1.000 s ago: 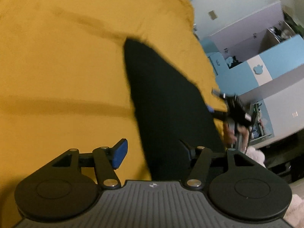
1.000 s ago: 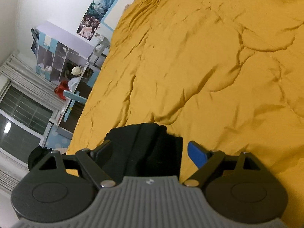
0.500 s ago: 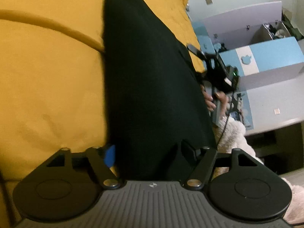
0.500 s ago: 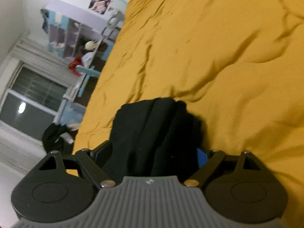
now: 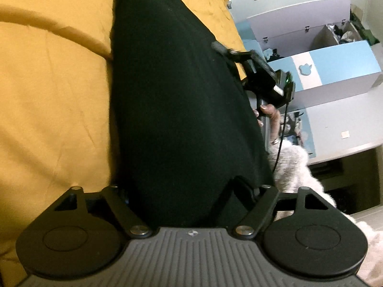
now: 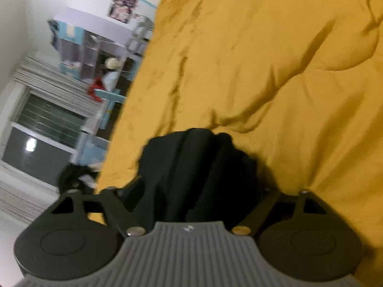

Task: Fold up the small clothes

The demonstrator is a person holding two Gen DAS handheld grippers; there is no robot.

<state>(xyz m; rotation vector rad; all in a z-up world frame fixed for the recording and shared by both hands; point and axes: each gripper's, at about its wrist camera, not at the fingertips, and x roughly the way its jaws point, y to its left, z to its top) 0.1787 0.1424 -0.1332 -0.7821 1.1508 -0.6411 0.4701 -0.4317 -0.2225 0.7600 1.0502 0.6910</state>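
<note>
A black garment (image 5: 177, 100) stretches up the left wrist view from between my left gripper's (image 5: 184, 193) jaws, over the yellow bedspread (image 5: 52, 100). The left gripper's jaws are closed on its near edge, which hides both pads. My right gripper (image 5: 222, 47) shows there at the cloth's far right edge, held by a hand. In the right wrist view the black garment (image 6: 191, 172) is bunched between my right gripper's (image 6: 198, 198) jaws, which are closed on it.
The yellow bedspread (image 6: 275, 71) is wrinkled and fills most of both views. A blue and white cabinet (image 5: 330, 67) stands past the bed's edge. A fluffy white sleeve (image 5: 294, 167) is beside it. A window (image 6: 45, 131) and shelves (image 6: 88, 50) lie left.
Both grippers have closed on the black garment; the blue pads are now hidden. The cloth is now pulled taut and fills more of the left view. The right view tilted.
</note>
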